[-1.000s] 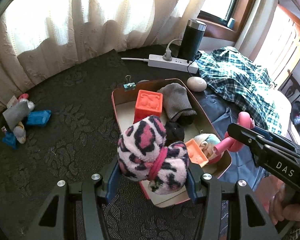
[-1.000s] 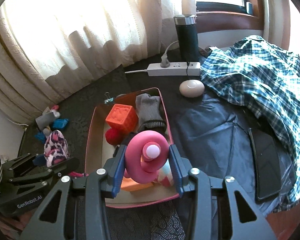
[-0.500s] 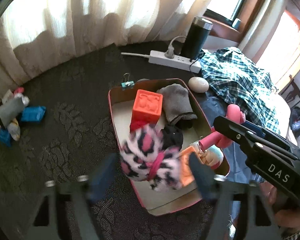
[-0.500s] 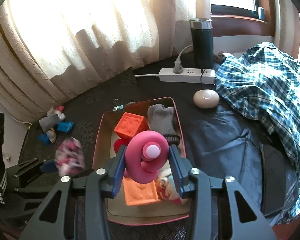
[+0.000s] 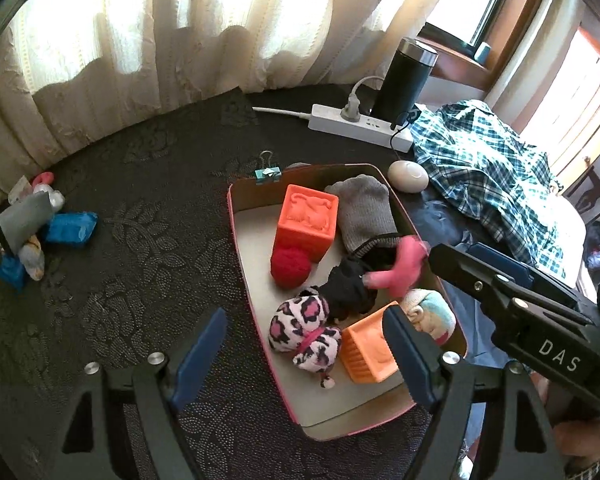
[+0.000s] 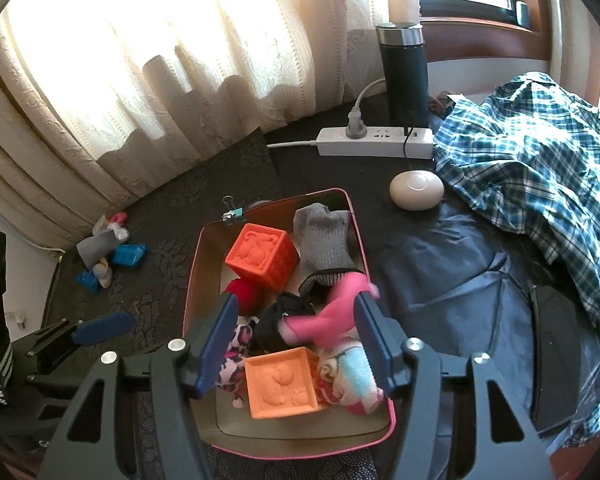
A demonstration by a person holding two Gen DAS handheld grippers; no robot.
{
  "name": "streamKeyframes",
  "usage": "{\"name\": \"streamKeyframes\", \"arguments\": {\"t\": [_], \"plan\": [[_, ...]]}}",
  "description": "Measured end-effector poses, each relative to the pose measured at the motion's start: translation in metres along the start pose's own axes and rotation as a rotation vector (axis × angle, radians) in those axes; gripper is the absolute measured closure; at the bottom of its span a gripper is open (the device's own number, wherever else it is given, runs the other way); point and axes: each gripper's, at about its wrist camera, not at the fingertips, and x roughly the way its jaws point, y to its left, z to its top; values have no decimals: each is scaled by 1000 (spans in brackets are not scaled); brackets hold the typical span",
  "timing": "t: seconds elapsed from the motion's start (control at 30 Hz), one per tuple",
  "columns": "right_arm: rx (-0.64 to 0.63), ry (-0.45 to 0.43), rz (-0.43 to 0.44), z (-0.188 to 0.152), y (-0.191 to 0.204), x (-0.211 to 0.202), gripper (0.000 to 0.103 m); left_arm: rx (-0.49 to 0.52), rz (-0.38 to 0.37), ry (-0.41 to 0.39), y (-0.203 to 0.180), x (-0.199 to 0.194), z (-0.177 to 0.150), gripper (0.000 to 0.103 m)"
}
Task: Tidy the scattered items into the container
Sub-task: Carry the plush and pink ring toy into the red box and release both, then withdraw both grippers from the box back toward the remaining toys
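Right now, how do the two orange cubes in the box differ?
The darker orange cube stands at the far end of the box, beside the grey sock and above the red ball. The lighter orange cube lies at the near end, between the leopard-print sock and a pastel bundle. Both carry embossed pictures.

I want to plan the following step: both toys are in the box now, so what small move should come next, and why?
Probably swing the left hand-held gripper, open and empty, toward the small pile left on the dark cloth; the leopard sock already lies in the box.
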Motion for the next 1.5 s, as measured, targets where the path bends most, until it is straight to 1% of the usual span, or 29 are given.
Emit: {"name": "streamKeyframes", "arguments": {"t": [0.2,0.33,0.47,0.63,1.03,1.27,1.5], "plan": [[1,2,-6,-1,2,0,39,-9,9,-1,5,-1,-1,21],[1,0,-8,-2,6,0,39,-21,42,0,13,-2,-3,21],[-3,-2,-3,-2,14,1,39,-47,69,-9,30,-9,-7,21],[-25,1,16,-3,34,5,39,-83,97,-21,53,-19,-14,21],[-99,28,73,-12,112,25,39,-189,164,-51,137,-54,-33,21],[-130,59,107,-20,163,43,39,-259,200,-65,202,-74,-47,21],[-155,99,129,-27,216,70,39,-331,246,-62,268,-81,-64,21]]}}
